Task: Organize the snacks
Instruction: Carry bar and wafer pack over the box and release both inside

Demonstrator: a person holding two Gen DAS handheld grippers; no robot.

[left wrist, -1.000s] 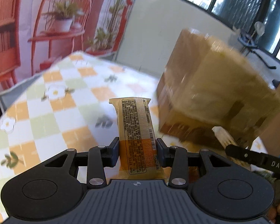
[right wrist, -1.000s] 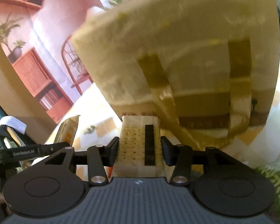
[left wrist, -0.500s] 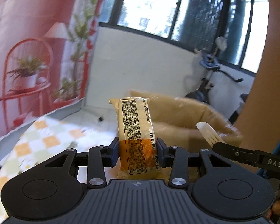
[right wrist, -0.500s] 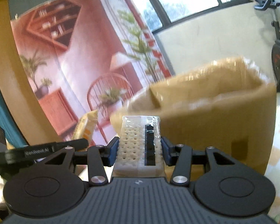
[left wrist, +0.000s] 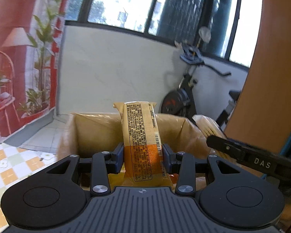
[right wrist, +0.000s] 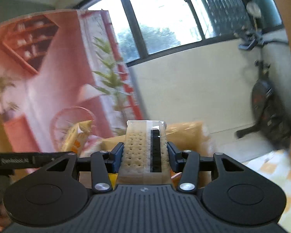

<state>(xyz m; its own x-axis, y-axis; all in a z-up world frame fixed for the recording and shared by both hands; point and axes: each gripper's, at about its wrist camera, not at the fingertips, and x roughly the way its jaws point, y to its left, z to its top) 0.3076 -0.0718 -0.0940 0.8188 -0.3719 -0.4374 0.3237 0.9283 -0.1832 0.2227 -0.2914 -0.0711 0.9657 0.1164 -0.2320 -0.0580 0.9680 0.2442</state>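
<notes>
We are mid-carry, a snack in each tool. The left gripper point(left wrist: 143, 156) is clamped on an orange snack packet point(left wrist: 143, 141) that stands upright at frame centre, in front of the open cardboard box point(left wrist: 91, 130). The right gripper point(right wrist: 145, 155) pinches a clear-wrapped cracker pack point(right wrist: 143, 147), with the box rim blurred behind it. Next, we judge, both packs need lowering over the box opening before the jaws let go.
</notes>
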